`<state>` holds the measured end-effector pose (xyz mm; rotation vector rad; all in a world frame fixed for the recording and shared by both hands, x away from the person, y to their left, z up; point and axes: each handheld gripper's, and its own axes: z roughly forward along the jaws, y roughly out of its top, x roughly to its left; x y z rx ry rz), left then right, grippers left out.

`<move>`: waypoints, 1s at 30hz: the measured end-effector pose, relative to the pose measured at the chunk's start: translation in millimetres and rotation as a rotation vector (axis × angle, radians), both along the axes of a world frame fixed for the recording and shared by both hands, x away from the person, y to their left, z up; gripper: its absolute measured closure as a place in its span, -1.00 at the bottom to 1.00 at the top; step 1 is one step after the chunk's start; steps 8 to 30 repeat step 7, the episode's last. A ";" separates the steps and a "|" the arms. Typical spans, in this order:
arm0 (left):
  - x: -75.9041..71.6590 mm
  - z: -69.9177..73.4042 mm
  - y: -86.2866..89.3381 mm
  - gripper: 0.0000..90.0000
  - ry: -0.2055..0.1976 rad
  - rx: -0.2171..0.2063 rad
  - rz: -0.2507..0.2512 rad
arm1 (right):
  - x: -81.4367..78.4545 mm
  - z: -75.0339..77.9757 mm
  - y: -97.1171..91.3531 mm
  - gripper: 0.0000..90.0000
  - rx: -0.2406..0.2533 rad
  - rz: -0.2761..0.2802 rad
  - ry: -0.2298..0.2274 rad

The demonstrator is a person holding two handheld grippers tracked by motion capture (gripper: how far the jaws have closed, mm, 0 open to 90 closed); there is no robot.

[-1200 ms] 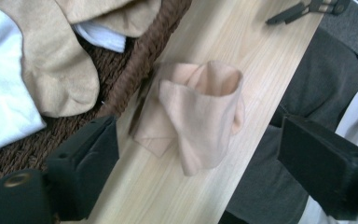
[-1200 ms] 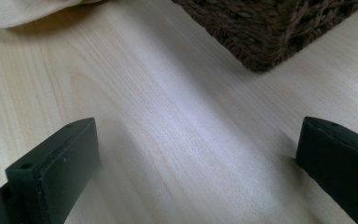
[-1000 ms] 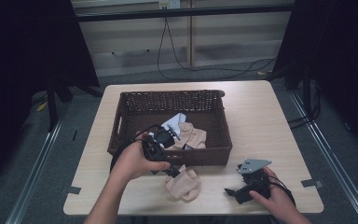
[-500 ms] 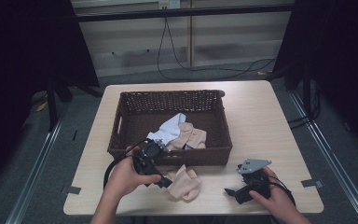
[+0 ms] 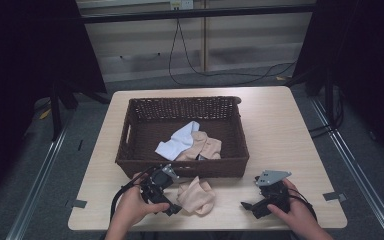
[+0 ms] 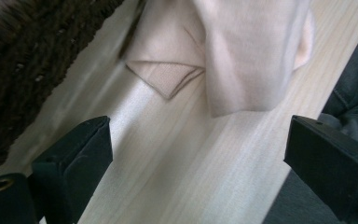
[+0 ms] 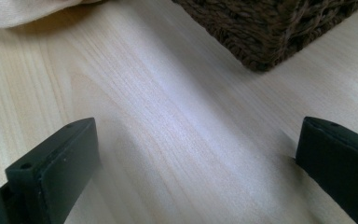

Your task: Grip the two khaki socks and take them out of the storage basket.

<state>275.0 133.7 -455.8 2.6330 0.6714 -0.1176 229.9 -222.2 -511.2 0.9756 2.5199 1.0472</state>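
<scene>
Lying just ahead of left gripper [image 5: 172,207], jaws spread wide, empty: beige sock [image 5: 196,196] on surface [image 5: 290,130], top cut off in left gripper view. Right gripper [image 5: 252,207] spread, empty; basket [image 5: 130,135] corner ahead. Basket holds two cloths: one white [image 5: 180,141], one beige [image 5: 205,147]; small dark item between, unclear.

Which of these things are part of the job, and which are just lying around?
Part of the job:
- beige cloth on the table
- left gripper, open beside it
- wicker basket
- beige cloth in the basket
- white cloth

Lying about:
- right gripper, open, idle
- floor cables
</scene>
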 end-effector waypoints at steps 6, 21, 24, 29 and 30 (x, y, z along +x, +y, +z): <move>-0.5 -6.2 1.3 -0.87 -0.001 -0.008 -0.020 | 0.0 0.0 0.0 -1.00 0.000 0.000 0.000; -0.5 -6.1 1.2 -0.87 -0.002 -0.008 -0.021 | 0.0 0.0 0.0 -1.00 0.000 0.000 0.000; -0.5 -6.1 1.2 -0.87 -0.002 -0.008 -0.021 | 0.0 0.0 0.0 -1.00 0.000 0.000 0.000; -0.5 -6.1 1.2 -0.87 -0.002 -0.008 -0.021 | 0.0 0.0 0.0 -1.00 0.000 0.000 0.000; -0.5 -6.1 1.2 -0.87 -0.002 -0.008 -0.021 | 0.0 0.0 0.0 -1.00 0.000 0.000 0.000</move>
